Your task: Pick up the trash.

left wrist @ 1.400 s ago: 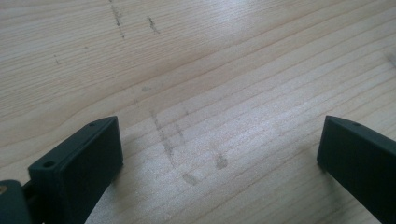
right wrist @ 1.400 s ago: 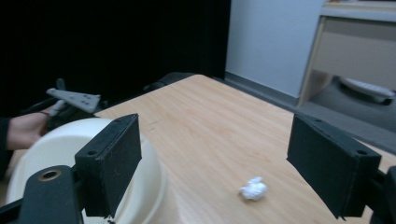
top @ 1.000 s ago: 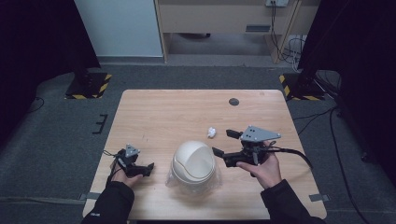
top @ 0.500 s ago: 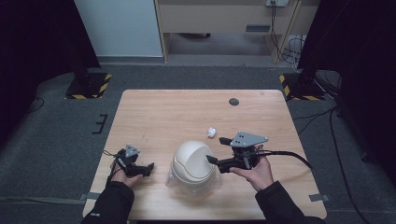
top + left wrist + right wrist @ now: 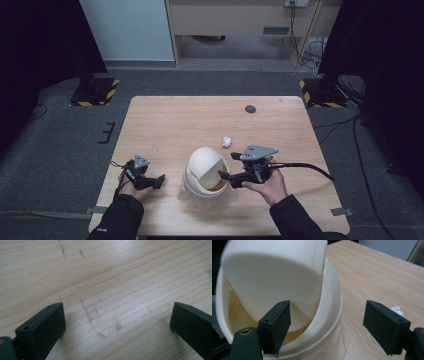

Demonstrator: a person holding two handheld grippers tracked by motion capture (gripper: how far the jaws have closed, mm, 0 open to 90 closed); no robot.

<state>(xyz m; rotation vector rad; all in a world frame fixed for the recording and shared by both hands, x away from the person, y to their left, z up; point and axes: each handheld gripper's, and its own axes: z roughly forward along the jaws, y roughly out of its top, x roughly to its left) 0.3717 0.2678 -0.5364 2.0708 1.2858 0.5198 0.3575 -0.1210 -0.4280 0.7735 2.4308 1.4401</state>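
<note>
Saw the right gripper (image 5: 327, 327), jaws just closing yet wide apart, one jaw against the tilted swing lid (image 5: 274, 277) inside the cream bin's (image 5: 332, 322) rim; crumpled white paper (image 5: 396, 310) beyond on the wooden table (image 5: 374, 272).

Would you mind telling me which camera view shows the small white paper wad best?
The high view: the paper wad lies whole on the table, beyond the bin. The right gripper view catches only a sliver of it behind one jaw.
</note>
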